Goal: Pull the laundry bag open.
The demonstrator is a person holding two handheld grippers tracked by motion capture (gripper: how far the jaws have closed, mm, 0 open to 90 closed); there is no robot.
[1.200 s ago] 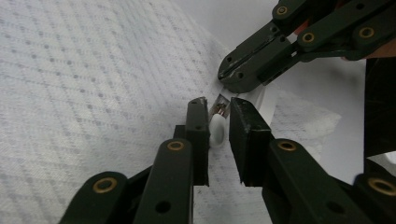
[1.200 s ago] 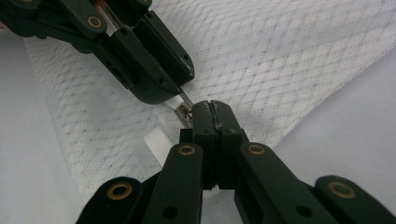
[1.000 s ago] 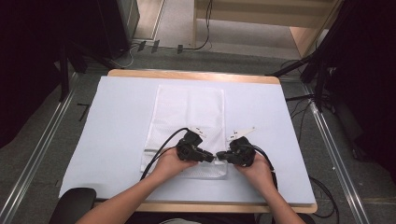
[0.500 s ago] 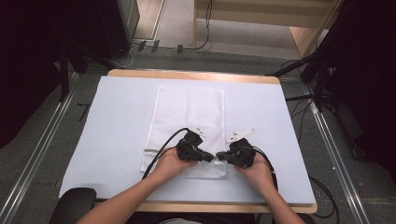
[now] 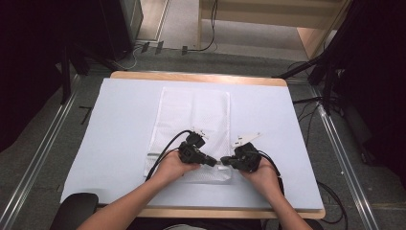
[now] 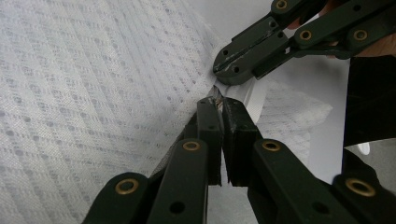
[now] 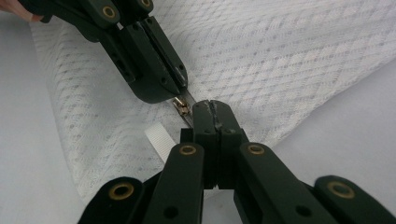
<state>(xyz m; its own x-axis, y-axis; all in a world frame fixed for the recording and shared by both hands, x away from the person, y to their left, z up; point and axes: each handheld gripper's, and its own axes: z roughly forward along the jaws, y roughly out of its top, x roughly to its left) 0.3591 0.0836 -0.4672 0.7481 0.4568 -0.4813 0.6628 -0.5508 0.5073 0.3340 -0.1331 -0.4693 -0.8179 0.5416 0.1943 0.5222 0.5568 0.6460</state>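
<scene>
So there's a white mesh bag (image 5: 191, 129) lying flat in the middle of the frame on the table (image 5: 115, 139), and both tools meet at its near edge, lower centre. The left hand-held gripper (image 5: 212, 163) is clenched on the metal zipper pull (image 7: 182, 108); in the right gripper view you can see that little brass tab sticking out from between its jaws. The right hand-held gripper (image 5: 225, 163) is clamped shut too, pinching the bag's edge right beside the zipper, next to a white ribbon tab (image 7: 159, 140).

The bag looks super light and floppy, so I'd guess it bunches up and slides on the table cover if you just yank. Best bet is what's going on here: hold the fabric close to the slider as an anchor and grab the pull itself, which is small, hard and probably slippery.
</scene>
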